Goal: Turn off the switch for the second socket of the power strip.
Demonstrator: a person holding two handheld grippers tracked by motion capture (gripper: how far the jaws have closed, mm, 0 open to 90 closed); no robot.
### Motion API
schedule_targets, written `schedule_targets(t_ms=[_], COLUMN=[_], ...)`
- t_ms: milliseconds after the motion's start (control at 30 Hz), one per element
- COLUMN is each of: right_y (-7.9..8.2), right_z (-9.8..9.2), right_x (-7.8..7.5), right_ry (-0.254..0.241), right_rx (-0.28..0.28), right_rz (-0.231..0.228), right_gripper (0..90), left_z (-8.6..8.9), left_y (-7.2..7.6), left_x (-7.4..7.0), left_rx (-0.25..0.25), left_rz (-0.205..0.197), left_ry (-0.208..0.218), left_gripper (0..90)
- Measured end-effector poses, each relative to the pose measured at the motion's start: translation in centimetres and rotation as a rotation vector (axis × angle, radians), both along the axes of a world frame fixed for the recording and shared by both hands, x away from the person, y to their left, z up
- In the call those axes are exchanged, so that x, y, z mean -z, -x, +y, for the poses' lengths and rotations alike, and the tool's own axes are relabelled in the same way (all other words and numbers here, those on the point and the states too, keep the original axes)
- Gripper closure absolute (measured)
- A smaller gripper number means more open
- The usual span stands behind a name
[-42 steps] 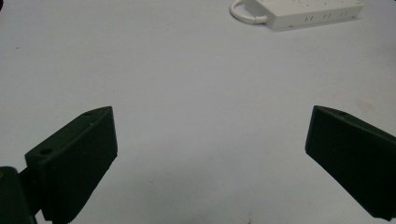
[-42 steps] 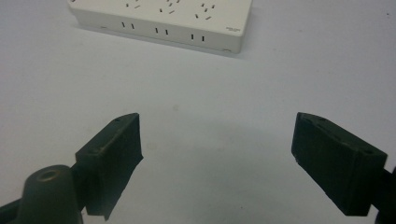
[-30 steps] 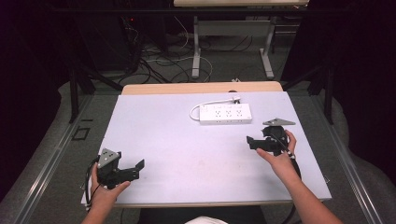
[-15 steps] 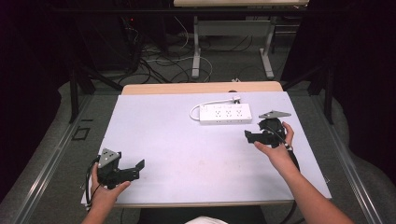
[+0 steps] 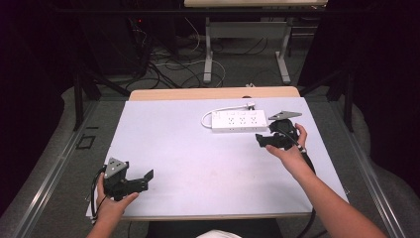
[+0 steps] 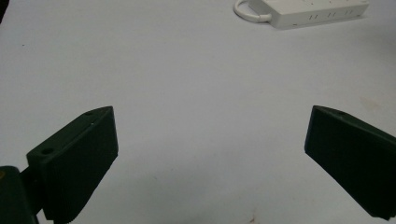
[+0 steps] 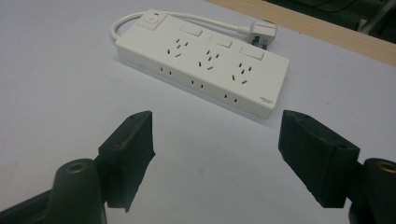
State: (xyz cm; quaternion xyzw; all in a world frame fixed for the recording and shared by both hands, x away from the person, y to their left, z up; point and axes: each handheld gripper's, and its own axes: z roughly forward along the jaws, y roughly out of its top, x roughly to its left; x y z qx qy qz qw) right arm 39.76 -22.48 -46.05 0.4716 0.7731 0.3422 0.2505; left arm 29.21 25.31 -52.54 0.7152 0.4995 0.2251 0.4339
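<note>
A white power strip (image 5: 239,120) with three socket groups and a red-marked switch lies flat at the back right of the white table (image 5: 198,148). Its short cord loops round to a plug (image 7: 261,31). My right gripper (image 5: 260,140) hovers just in front of the strip's right end, pointing left. In the right gripper view the strip (image 7: 201,60) lies beyond my right gripper (image 7: 215,116), whose jaws have just been closing with nothing between them. My left gripper (image 5: 147,179) rests at the front left, open and empty. The strip (image 6: 308,11) sits far beyond my left gripper (image 6: 212,112).
A wooden strip (image 5: 213,93) runs along the table's far edge. Beyond it, cables (image 5: 168,59) lie on the floor around another table's metal legs (image 5: 208,54). A dark floor surrounds the table on both sides.
My right gripper has moved left and away from the person, closer to the power strip's right end. The left gripper has stayed where it was.
</note>
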Motion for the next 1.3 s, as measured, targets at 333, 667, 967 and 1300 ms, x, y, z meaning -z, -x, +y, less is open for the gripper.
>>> schedule_targets(t_ms=[333, 667, 967, 1300], right_y=[-0.9, -1.8, -2.9, -4.2], right_z=[0.7, 0.8, 0.5, 1.2], right_x=[-1.0, -2.5, -3.3, -3.7], right_ry=[0.007, -0.011, -0.007, 0.023], right_rx=[-0.046, -0.021, -0.042, -0.071], right_rz=[-0.021, -0.018, 0.021, 0.029], right_gripper=[32.3, 35.9, 37.7, 35.9], left_z=[0.0, 0.1, 0.1, 0.1], left_y=[0.0, 0.0, 0.0, -0.1], left_x=[0.0, 0.0, 0.0, 0.1], left_rx=[-0.001, -0.001, -0.004, -0.005], left_rz=[0.000, 0.000, 0.000, 0.004], left_ry=[0.000, 0.000, 0.002, 0.002], left_gripper=[2.8, 2.8, 3.1, 3.1])
